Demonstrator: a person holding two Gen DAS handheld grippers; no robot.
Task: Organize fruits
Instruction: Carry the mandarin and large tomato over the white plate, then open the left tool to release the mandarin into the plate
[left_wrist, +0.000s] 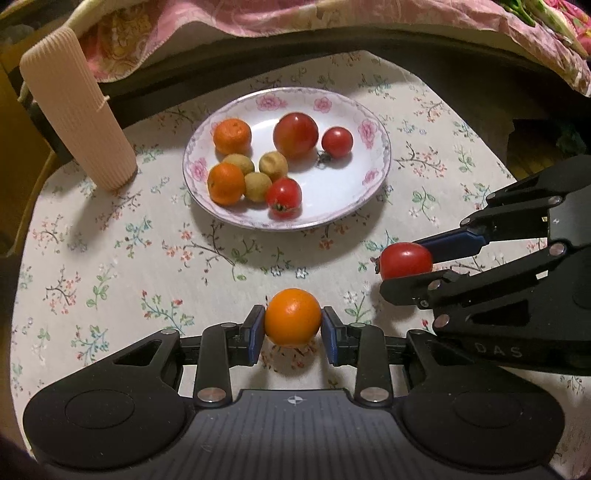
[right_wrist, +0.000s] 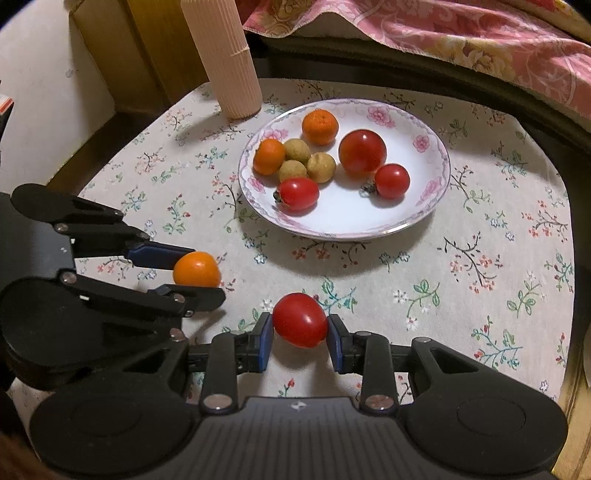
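**Both grippers loaded, plate dead ahead**

Left gripper (left_wrist: 293, 325) is clamped on a small orange (left_wrist: 293, 317), pads pressing its two sides, fruit just off the flowered tabletop (left_wrist: 110, 266). Right gripper (right_wrist: 300, 332) is clenched on a red tomato (right_wrist: 300, 319), squeezed side to side the same way. The two sit close beside each other, both angled downward. Straight ahead of both lies the floral plate (left_wrist: 380, 147), already carrying oranges, tomatoes and three small tan fruits. Open room is on the plate's near right side, so the right gripper looks slightly better placed. A ribbed beige roll (left_wrist: 77, 107) stands off to the left, clear of either path.
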